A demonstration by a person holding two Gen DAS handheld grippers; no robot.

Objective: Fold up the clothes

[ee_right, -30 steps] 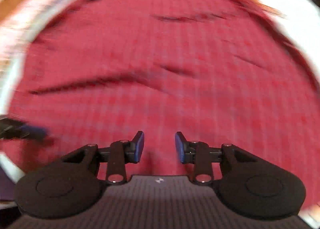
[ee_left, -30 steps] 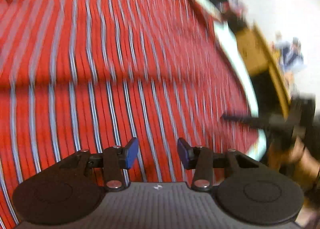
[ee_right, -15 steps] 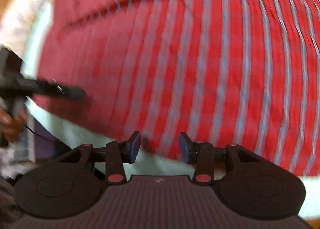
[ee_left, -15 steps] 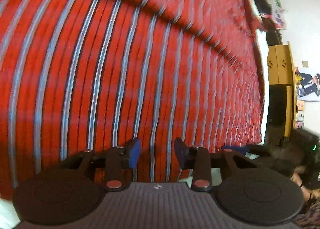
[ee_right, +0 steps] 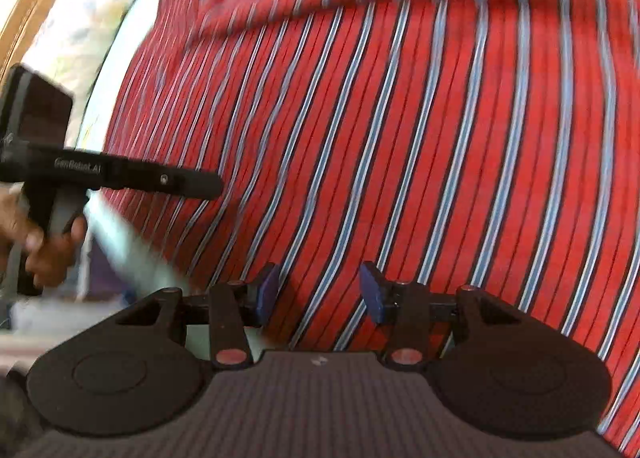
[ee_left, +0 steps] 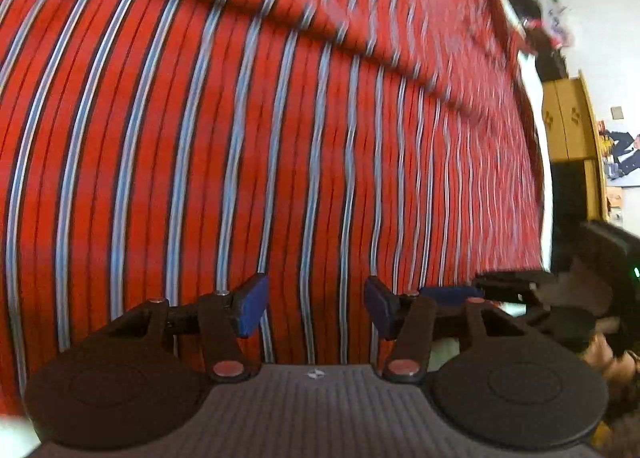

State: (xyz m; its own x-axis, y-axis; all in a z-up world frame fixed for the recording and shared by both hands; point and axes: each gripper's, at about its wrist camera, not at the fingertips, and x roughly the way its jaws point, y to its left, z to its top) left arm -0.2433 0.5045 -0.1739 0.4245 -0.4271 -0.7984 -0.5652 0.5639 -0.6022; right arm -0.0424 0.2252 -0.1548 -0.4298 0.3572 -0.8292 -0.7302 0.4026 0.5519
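One red garment [ee_left: 248, 146] with thin pale-blue stripes fills nearly all of both wrist views, spread flat on a pale surface whose edge shows at 10 o'clock in the right wrist view; whether that surface is a bed or a worktop cannot be told. A raised crease crosses the cloth toward 12 o'clock in both views.

The left gripper [ee_left: 314, 308] sits low over the near hem, its jaws standing apart with only striped cloth showing in the gap, nothing pinched. The right gripper [ee_right: 318, 292] is likewise at the hem, its jaws also parted and empty. Each appears in the other's view: the right one at 3 o'clock of the left camera, the left one at 9 o'clock of the right camera.

The step in hand looks like the approach to the near edge, each gripper lining up for a pinch. The next move would call for lowering both onto the hem, closing on a single layer, and lifting evenly so that the cloth does not bunch.

Counted: one garment, two grippers, two blue pads [ee_left: 250, 310] on each.
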